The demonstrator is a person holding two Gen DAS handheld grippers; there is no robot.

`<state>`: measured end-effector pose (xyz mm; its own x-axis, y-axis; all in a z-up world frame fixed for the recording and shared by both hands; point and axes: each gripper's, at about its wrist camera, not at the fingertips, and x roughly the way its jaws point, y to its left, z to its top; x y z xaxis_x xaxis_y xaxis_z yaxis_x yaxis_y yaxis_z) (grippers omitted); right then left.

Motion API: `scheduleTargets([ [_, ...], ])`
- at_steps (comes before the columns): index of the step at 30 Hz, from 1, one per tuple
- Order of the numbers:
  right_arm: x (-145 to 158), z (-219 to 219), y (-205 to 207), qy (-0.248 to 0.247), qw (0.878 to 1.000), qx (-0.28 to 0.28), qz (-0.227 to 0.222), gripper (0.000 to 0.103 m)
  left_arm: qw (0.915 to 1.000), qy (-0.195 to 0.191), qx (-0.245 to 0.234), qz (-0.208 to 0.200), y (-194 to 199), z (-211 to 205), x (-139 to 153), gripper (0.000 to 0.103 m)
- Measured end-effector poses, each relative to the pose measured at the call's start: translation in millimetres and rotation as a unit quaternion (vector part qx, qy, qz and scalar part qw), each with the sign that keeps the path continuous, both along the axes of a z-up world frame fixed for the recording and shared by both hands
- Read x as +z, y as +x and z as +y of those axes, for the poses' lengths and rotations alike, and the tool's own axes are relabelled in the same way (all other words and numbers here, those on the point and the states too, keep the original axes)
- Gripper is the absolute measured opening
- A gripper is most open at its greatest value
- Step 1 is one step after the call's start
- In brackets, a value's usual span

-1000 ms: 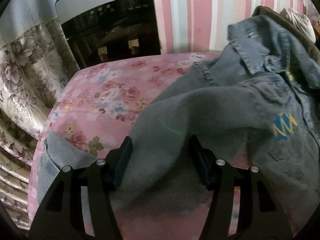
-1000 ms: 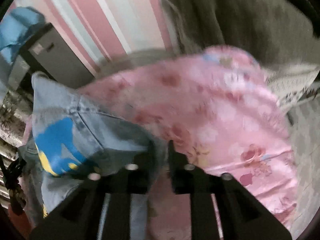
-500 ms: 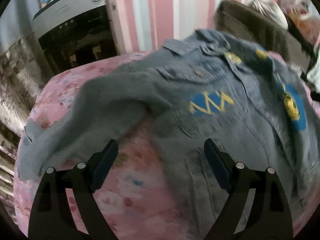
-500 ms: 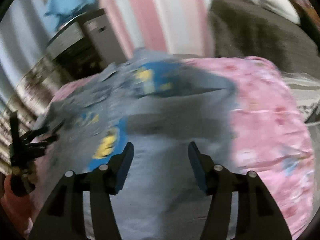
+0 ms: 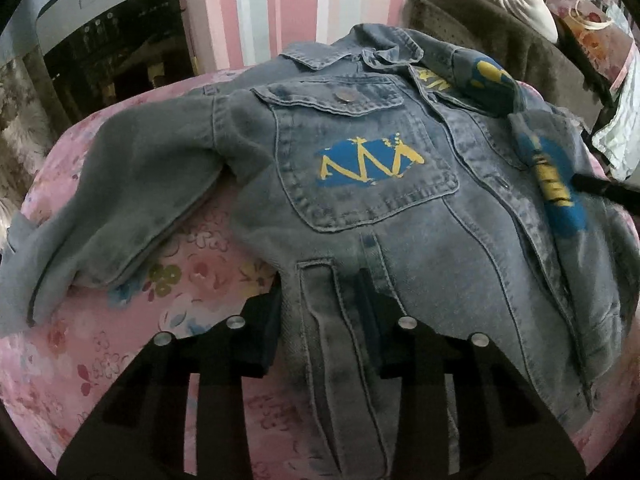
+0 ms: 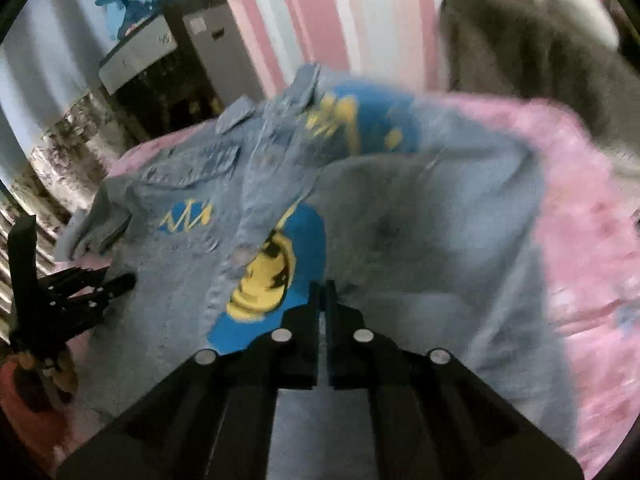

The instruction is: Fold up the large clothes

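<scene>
A blue denim jacket [image 5: 360, 168] with blue and yellow patches lies face up on the pink floral bedspread [image 5: 120, 340]; it also shows in the right wrist view [image 6: 400, 216]. Its left sleeve [image 5: 128, 200] spreads out to the left. My left gripper [image 5: 324, 300] is open, its fingers on either side of the jacket's lower front panel. My right gripper [image 6: 322, 288] is shut on a fold of the jacket's lower right part, beside the round yellow patch [image 6: 264, 280]. The left gripper also shows at the left of the right wrist view [image 6: 80, 292].
A striped pink wall [image 5: 280, 0] stands behind the bed. A dark cabinet with a printer [image 5: 112, 32] is at the back left. A brown blanket [image 5: 500, 40] with bags lies at the back right. A flowered curtain [image 5: 16, 120] hangs at the left.
The left gripper let go of the sleeve and moved right to the jacket's lower front, jaws narrower. The right gripper opened, moved down to the jacket's right side and shut on it.
</scene>
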<state>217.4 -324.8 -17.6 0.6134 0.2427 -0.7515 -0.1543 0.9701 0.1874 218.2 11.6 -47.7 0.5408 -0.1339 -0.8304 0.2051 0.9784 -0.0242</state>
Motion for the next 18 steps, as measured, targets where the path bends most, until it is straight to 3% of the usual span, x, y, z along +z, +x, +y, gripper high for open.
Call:
scheduleTargets([
  [3,27.8,-34.5,-4.7,-0.069,0.996,-0.048,-0.035,0.000,1.0000,-0.002,-0.002,0.002,-0.1,1.4,-0.1,0.033],
  [5,43.3,-62.4,-7.4,-0.169,0.978,-0.100,-0.064,0.000,1.0000,-0.001,-0.002,0.005,-0.2,1.7,0.2,0.034],
  [7,48.7,-101.0,-3.7,-0.216,0.964,-0.146,-0.061,0.000,1.0000,0.000,-0.001,0.009,-1.1,3.0,0.9,0.036],
  [10,46.3,-149.9,-4.0,-0.149,0.975,-0.164,-0.034,0.000,0.9999,-0.001,0.003,0.011,-7.5,7.5,3.3,0.037],
  [12,40.3,-151.4,-10.4,-0.102,0.983,-0.150,-0.028,0.003,1.0000,0.003,0.006,0.006,-14.3,9.7,5.4,0.040],
  [14,27.1,-144.1,-17.3,-0.023,0.993,-0.114,-0.016,0.008,0.9999,0.006,0.008,0.003,-18.6,11.7,6.3,0.047],
  [15,21.2,-139.5,-19.7,0.016,0.995,-0.101,-0.009,0.015,0.9999,0.008,0.010,0.002,-21.9,12.7,5.7,0.049],
  [17,7.4,-122.4,-25.8,0.111,0.992,-0.066,0.001,0.048,0.9999,0.008,0.011,0.004,-25.6,14.6,5.5,0.053],
  [18,4.4,-114.6,-27.2,0.130,0.990,-0.055,0.004,0.050,0.9999,0.007,0.011,0.005,-27.8,15.3,5.5,0.054],
])
